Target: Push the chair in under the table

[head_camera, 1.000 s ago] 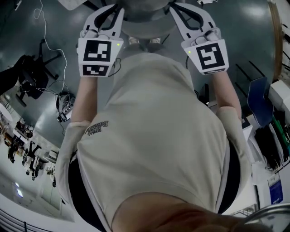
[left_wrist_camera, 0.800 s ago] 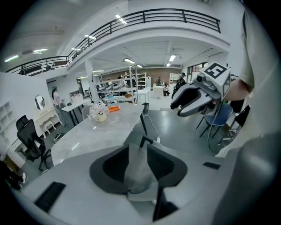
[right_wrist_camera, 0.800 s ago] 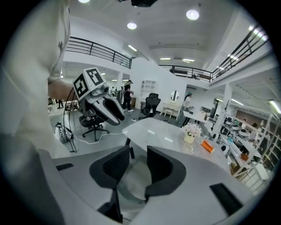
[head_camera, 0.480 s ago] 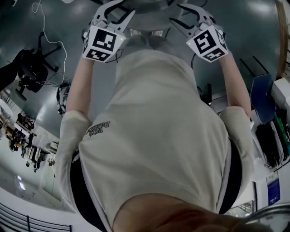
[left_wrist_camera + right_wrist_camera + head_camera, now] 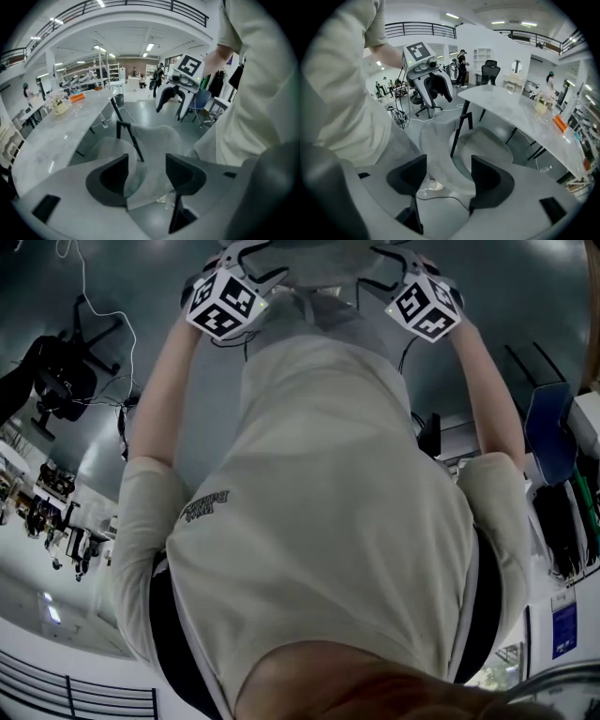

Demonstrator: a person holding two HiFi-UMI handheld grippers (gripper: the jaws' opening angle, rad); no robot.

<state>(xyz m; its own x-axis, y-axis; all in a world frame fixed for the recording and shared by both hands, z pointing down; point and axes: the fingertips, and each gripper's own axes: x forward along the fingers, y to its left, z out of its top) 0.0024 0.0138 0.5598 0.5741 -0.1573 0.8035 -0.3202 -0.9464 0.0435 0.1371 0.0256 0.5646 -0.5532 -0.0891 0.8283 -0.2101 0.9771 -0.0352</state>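
Note:
The grey shell chair (image 5: 157, 138) stands at the white marble table (image 5: 56, 140), its seat (image 5: 487, 145) partly under the top (image 5: 520, 110). My left gripper (image 5: 146, 161) hangs over the curved backrest with its jaws opening; the backrest shows in the gap below, and the pads are off it. My right gripper (image 5: 448, 161) is opening too, above the backrest's other end (image 5: 436, 150), also clear of it. In the head view both grippers (image 5: 251, 259) (image 5: 389, 261) reach forward at the top edge past the person's torso, which hides most of the chair.
A black office chair (image 5: 61, 381) and a white floor cable (image 5: 103, 324) lie to the left, a blue chair (image 5: 548, 432) to the right. Flowers and an orange thing (image 5: 560, 123) sit on the table. A shoe (image 5: 429, 187) and a cable are below the backrest.
Both grippers have dropped forward toward the chair, moving up in the head view with their marker cubes tilting. Their jaws have gone from shut to wide apart.

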